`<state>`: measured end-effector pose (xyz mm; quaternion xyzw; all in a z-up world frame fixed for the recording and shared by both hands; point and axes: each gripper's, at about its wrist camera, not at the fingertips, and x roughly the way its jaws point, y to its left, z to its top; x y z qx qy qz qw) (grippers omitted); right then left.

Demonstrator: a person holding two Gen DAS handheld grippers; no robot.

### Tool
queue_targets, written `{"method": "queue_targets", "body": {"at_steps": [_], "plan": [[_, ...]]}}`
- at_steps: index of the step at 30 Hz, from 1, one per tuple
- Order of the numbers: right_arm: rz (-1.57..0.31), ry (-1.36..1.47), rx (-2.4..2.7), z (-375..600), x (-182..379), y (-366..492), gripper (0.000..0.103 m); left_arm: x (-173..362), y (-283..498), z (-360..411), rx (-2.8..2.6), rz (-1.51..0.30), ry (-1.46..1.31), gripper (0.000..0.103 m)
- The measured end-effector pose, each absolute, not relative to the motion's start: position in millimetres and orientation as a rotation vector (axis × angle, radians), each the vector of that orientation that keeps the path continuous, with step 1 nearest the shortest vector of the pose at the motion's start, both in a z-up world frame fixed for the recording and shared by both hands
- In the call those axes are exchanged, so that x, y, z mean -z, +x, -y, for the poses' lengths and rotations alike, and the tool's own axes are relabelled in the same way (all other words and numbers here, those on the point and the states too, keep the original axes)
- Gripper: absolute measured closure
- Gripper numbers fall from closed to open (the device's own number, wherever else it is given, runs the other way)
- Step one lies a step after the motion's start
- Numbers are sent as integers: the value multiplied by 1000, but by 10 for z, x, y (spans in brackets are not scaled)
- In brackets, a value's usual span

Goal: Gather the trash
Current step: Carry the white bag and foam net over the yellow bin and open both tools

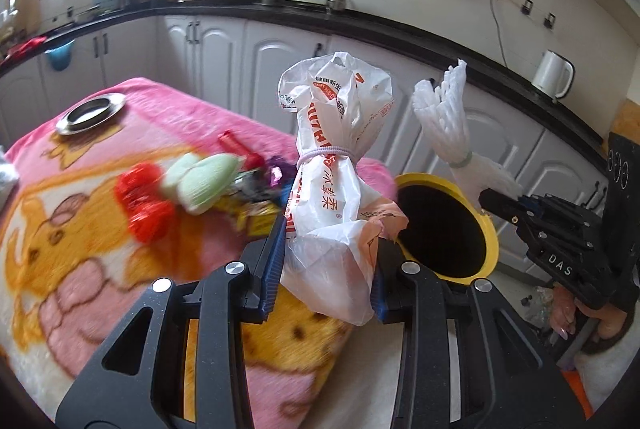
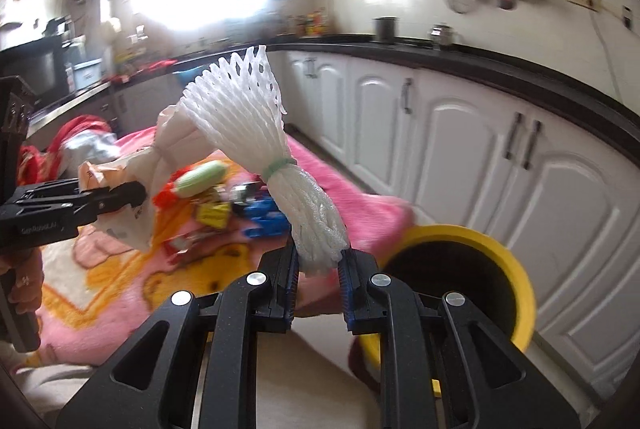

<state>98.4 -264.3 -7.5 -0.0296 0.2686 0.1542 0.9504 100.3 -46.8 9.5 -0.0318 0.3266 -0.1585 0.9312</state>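
My left gripper [image 1: 324, 269] is shut on a white plastic bag [image 1: 340, 165] with red print, tied with an elastic, held upright above the table's near edge. It also shows in the right wrist view [image 2: 132, 197]. My right gripper [image 2: 318, 273] is shut on a bundled white foam fruit net [image 2: 256, 133] with a green band, also seen in the left wrist view [image 1: 448, 117]. A yellow trash bin [image 1: 444, 225] with a dark inside stands on the floor just right of the table, below and ahead of both grippers [image 2: 492, 269].
The table has a pink cartoon blanket [image 1: 80, 241]. On it lie a red wrapper [image 1: 144, 201], a green foam piece [image 1: 204, 181], yellow and purple wrappers and a steel dish [image 1: 90, 111]. White cabinets and a black counter with a kettle [image 1: 554, 73] run behind.
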Motion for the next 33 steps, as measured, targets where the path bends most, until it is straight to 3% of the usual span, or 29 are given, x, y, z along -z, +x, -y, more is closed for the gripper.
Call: {"method": "queue_targets", "body": {"at_steps": [16,33], "plan": [[-620,62,44,3840,377,1083,86,213,1632,1569,526,-765,20,74],[-786,129,137,4278,954,1391,84,777,2174,2364,638,-927,77,71]]}}
